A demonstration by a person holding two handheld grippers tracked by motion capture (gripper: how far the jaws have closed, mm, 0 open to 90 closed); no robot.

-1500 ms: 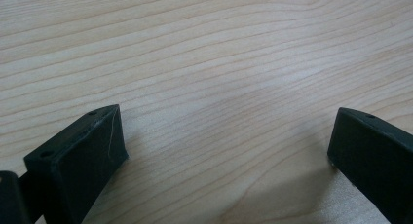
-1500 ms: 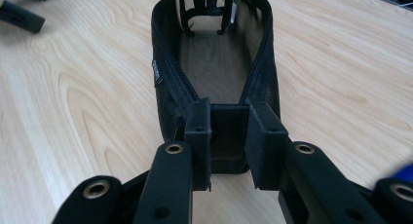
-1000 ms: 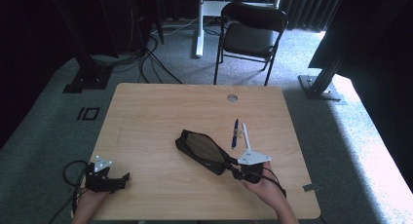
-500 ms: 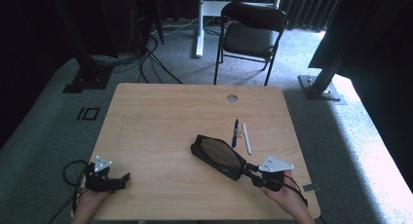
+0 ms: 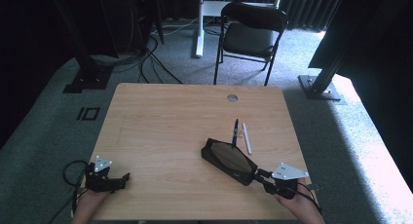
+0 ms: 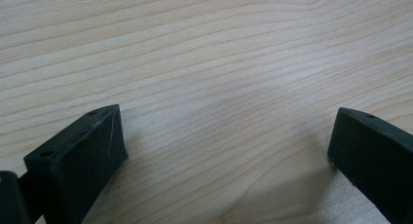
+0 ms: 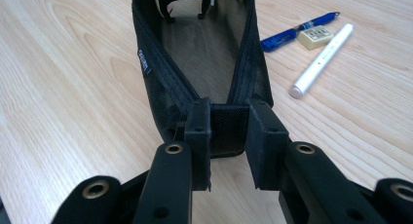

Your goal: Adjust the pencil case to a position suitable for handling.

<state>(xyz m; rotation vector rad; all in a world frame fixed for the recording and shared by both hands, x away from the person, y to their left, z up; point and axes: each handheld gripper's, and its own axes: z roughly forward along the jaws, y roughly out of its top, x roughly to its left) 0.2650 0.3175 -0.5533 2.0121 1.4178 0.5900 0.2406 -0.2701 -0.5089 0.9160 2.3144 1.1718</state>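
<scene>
- Right gripper (image 7: 228, 136) is clenched on the near end of the open black mesh pouch (image 5: 229, 158), dragging it across the table (image 5: 160, 117) toward the near right corner.
- Left gripper (image 5: 109, 180) rests released, jaws spread, at the near left edge.
- Blue pen (image 7: 297, 31), white pen (image 7: 321, 53) and eraser (image 7: 314, 36) lie just beyond the pouch; next comes setting it down and loading them, I judge.

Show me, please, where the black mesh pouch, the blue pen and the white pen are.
black mesh pouch (image 7: 160, 83): right gripper view, left mesh wall.
blue pen (image 7: 297, 31): right gripper view, mid barrel.
white pen (image 7: 321, 58): right gripper view, mid barrel.
</scene>
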